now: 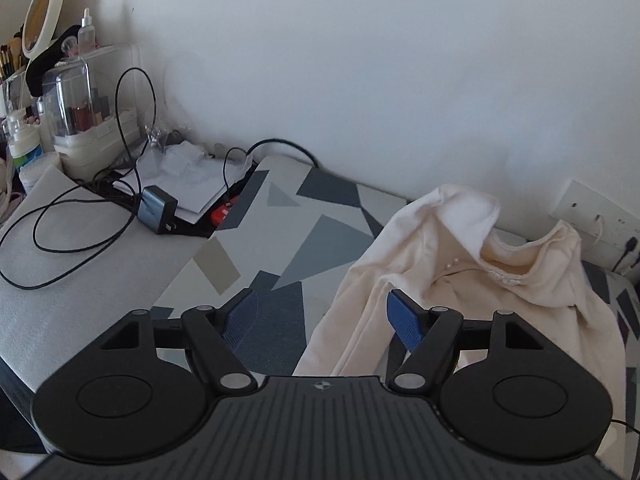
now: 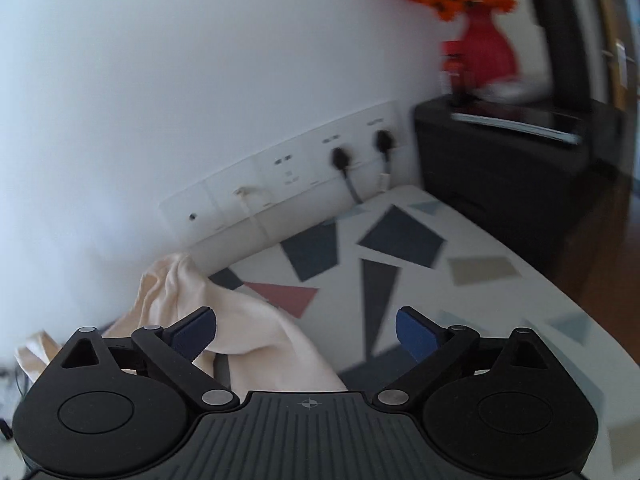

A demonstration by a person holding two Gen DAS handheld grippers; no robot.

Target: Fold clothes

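One cream garment (image 1: 460, 280), two grippers (image 1: 322, 318) (image 2: 306, 334), one charger (image 1: 156, 210).

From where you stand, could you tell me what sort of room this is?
Probably a bedroom or dressing corner at home: a makeup organizer, a round mirror and a cream top on a patterned table.

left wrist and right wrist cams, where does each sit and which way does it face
Left wrist: on the left claw, open, facing the cluttered desk and wall corner, cream garment on its right.
Right wrist: on the right claw, open, facing the wall sockets and black cabinet.
Shared: garment, patterned surface, sockets.
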